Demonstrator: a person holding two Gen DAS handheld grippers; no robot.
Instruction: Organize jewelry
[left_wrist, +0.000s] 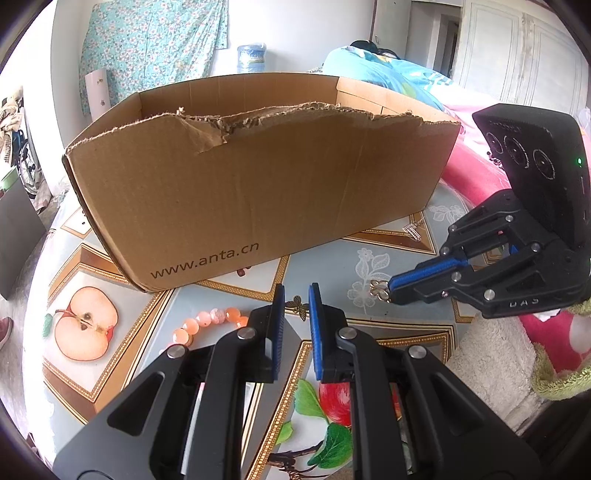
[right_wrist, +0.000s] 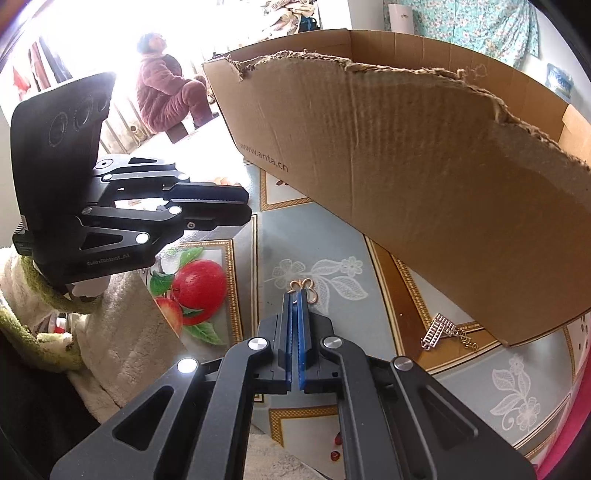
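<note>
My right gripper (right_wrist: 297, 293) is shut on a small gold openwork earring (right_wrist: 304, 286), held just above the patterned tablecloth; it also shows in the left wrist view (left_wrist: 380, 290) at the right gripper's tips (left_wrist: 390, 291). My left gripper (left_wrist: 296, 295) is open and empty, its jaws a narrow gap apart. A bronze butterfly piece (left_wrist: 298, 306) lies on the cloth between its tips. An orange bead bracelet (left_wrist: 207, 323) lies left of it. A silver ladder-shaped pendant on a chain (right_wrist: 441, 334) lies by the cardboard box (left_wrist: 258, 177).
The torn-rimmed box (right_wrist: 424, 177) stands at the back of the table. Small red beads (right_wrist: 336, 448) lie near the right gripper. A person in pink sits beyond the table (right_wrist: 166, 92). A pink bed edge (left_wrist: 469, 173) borders the right.
</note>
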